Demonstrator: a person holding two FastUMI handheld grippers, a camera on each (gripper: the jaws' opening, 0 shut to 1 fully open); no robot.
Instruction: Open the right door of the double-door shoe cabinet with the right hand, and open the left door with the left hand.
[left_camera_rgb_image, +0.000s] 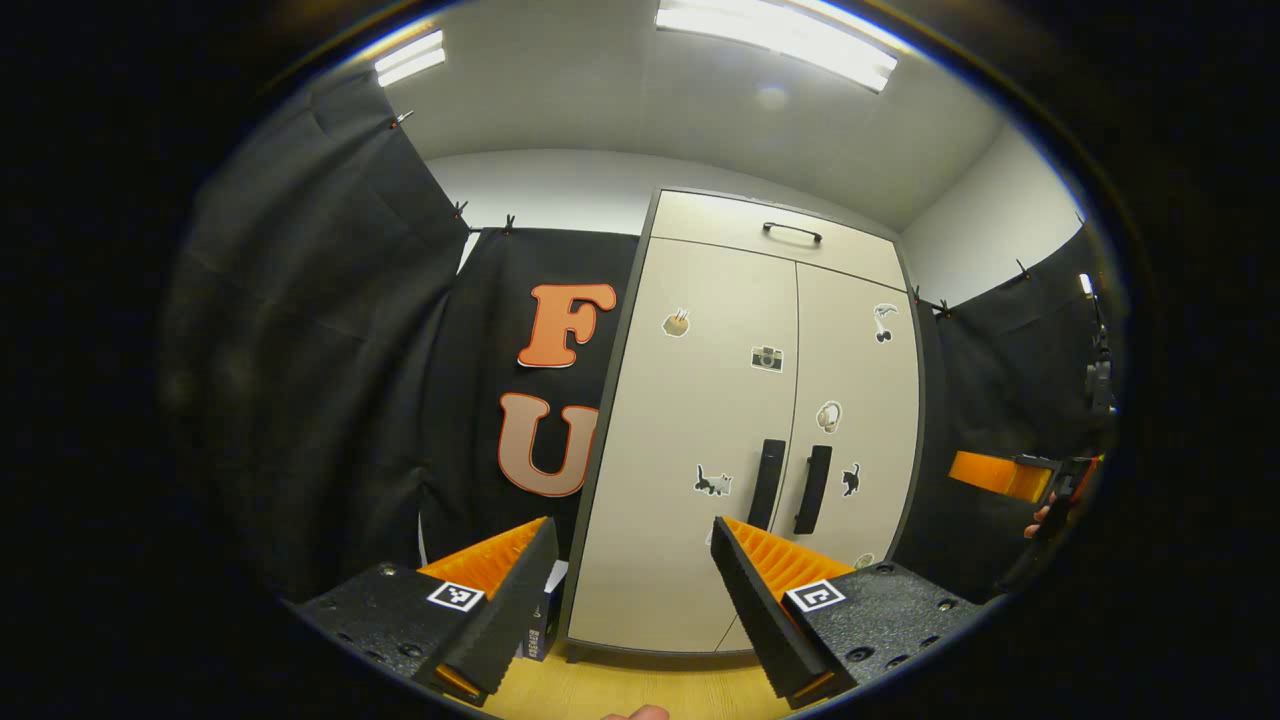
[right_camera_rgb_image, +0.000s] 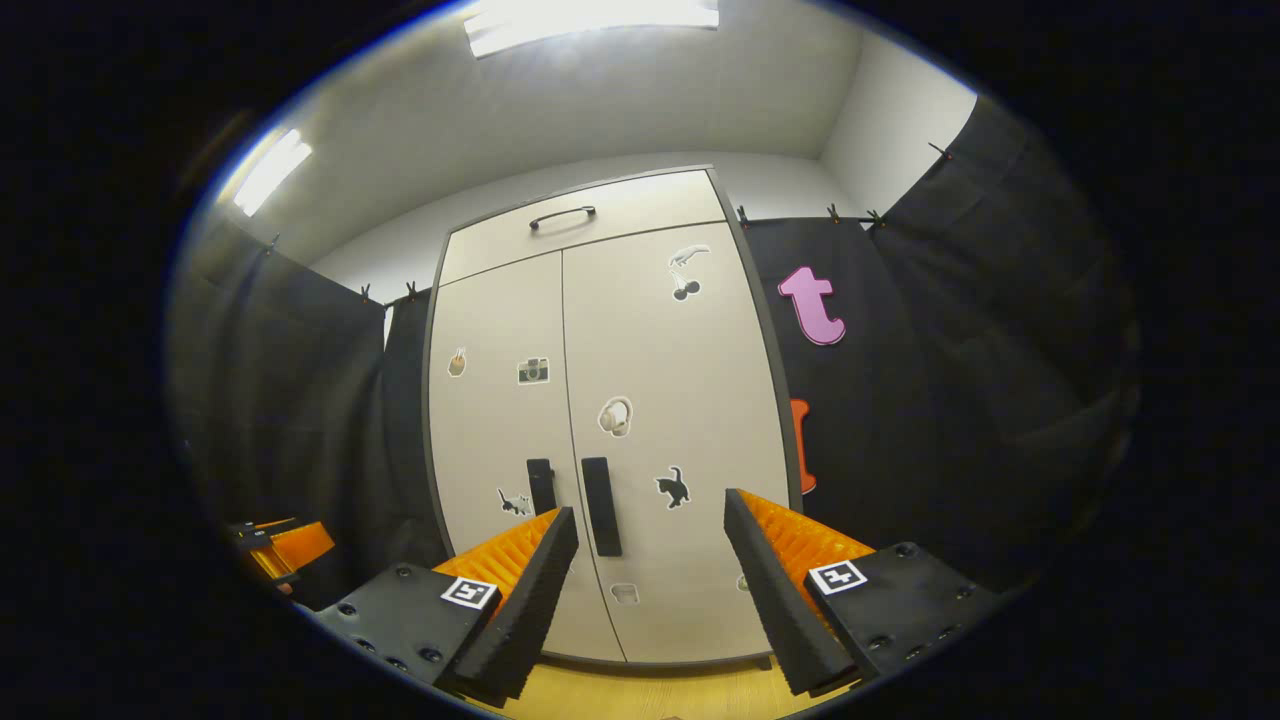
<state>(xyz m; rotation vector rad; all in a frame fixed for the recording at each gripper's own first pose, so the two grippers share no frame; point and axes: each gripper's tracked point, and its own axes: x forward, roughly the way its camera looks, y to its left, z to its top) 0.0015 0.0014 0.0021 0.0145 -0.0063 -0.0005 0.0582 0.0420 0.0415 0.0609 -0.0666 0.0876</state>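
Note:
A tall beige shoe cabinet (left_camera_rgb_image: 700, 400) (right_camera_rgb_image: 600, 420) stands ahead with both doors closed. Its left door (left_camera_rgb_image: 690, 450) (right_camera_rgb_image: 495, 420) and right door (left_camera_rgb_image: 860, 400) (right_camera_rgb_image: 670, 400) each carry a dark vertical handle near the centre seam: left handle (left_camera_rgb_image: 767, 483) (right_camera_rgb_image: 541, 486), right handle (left_camera_rgb_image: 813, 489) (right_camera_rgb_image: 601, 506). My left gripper (left_camera_rgb_image: 630, 560) is open, held short of the left door. My right gripper (right_camera_rgb_image: 650, 540) is open too, short of the right door, with the right handle between its fingers in that view. The right gripper also shows far right in the left gripper view (left_camera_rgb_image: 1010, 475).
Above the doors is a top panel with a dark horizontal handle (left_camera_rgb_image: 792, 232) (right_camera_rgb_image: 562, 216). Black cloth walls (left_camera_rgb_image: 330, 380) (right_camera_rgb_image: 950, 380) flank the cabinet on both sides. A light wooden floor (left_camera_rgb_image: 640, 690) runs up to its base.

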